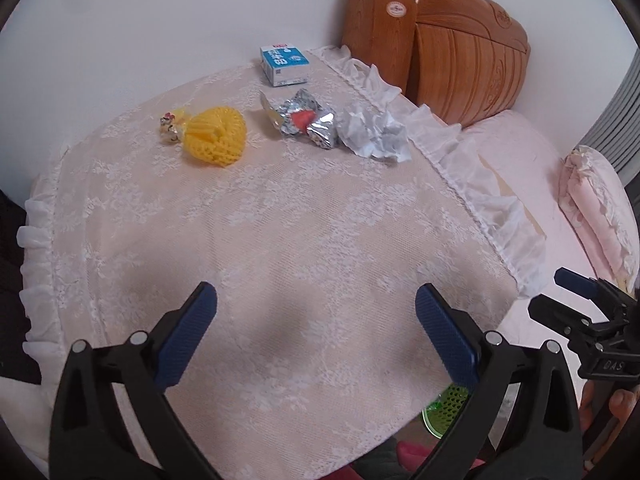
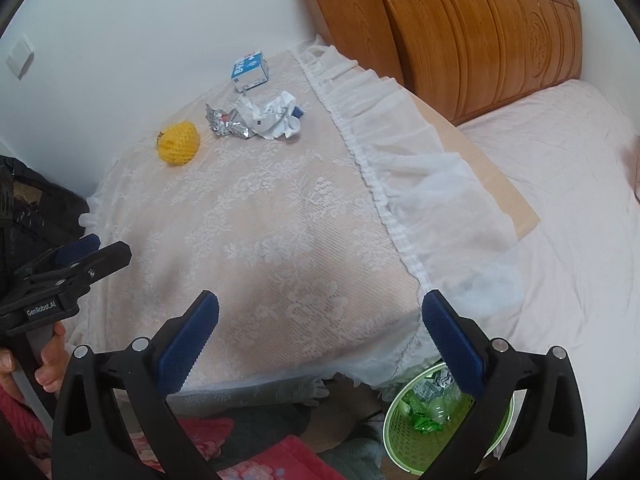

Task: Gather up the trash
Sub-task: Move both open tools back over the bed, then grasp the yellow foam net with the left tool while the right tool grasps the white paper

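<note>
On a lace-covered nightstand lie a yellow foam fruit net, a small candy wrapper beside it, a crumpled silver foil wrapper, crumpled white paper and a blue-and-white carton. My left gripper is open and empty above the near part of the top. My right gripper is open and empty over the near right corner. A green waste basket with trash in it stands on the floor below; a sliver of it shows in the left wrist view.
A wooden headboard and a bed with a pink sheet are to the right. A folded pink quilt lies on the bed. The white wall is behind. Dark fabric is at the left, patterned cloth below.
</note>
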